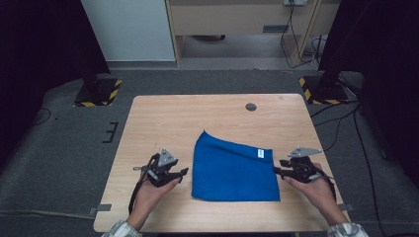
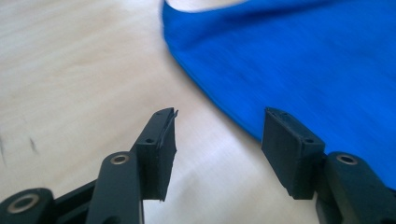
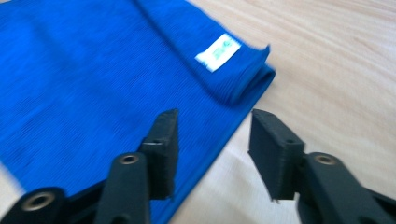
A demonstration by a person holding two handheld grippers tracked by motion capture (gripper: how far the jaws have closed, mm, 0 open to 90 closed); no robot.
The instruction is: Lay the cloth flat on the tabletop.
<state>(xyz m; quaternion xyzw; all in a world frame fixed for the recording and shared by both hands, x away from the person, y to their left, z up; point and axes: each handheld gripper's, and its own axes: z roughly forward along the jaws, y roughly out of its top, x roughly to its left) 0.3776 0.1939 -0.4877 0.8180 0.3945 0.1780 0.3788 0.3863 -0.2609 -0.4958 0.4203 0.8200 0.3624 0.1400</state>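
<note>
Cloth: blue cloth point(image 1: 232, 173), folded, lying flat on the near middle of the table point(image 1: 163, 118), between my two grippers.
Cloth fold: the far-left corner rises to a point; the right edge point(image 3: 252, 84) is a doubled, rounded fold.
Cloth label: small white tag point(image 3: 217, 52) sewn near the far-right corner; it carries faint greenish print that I cannot read.
Other writing: none legible on the cloth or on my tools.
My left gripper point(image 1: 174, 174): held just beside the cloth's left edge, low over the wood.
My left fingers point(image 2: 161, 149): standing apart, bare table between them; the cloth's edge passes behind the one on the right side of the left gripper view, and I cannot tell whether that one touches it.
My right gripper point(image 1: 280, 168): at the cloth's right edge, near the tagged corner.
My right fingers point(image 3: 163, 149): apart, nothing clamped; one hangs over the blue fabric, the other over bare wood, the cloth's edge running beneath the gap.
Table: light wood grain, with a round dark grommet point(image 1: 251, 106) at the far side.
</note>
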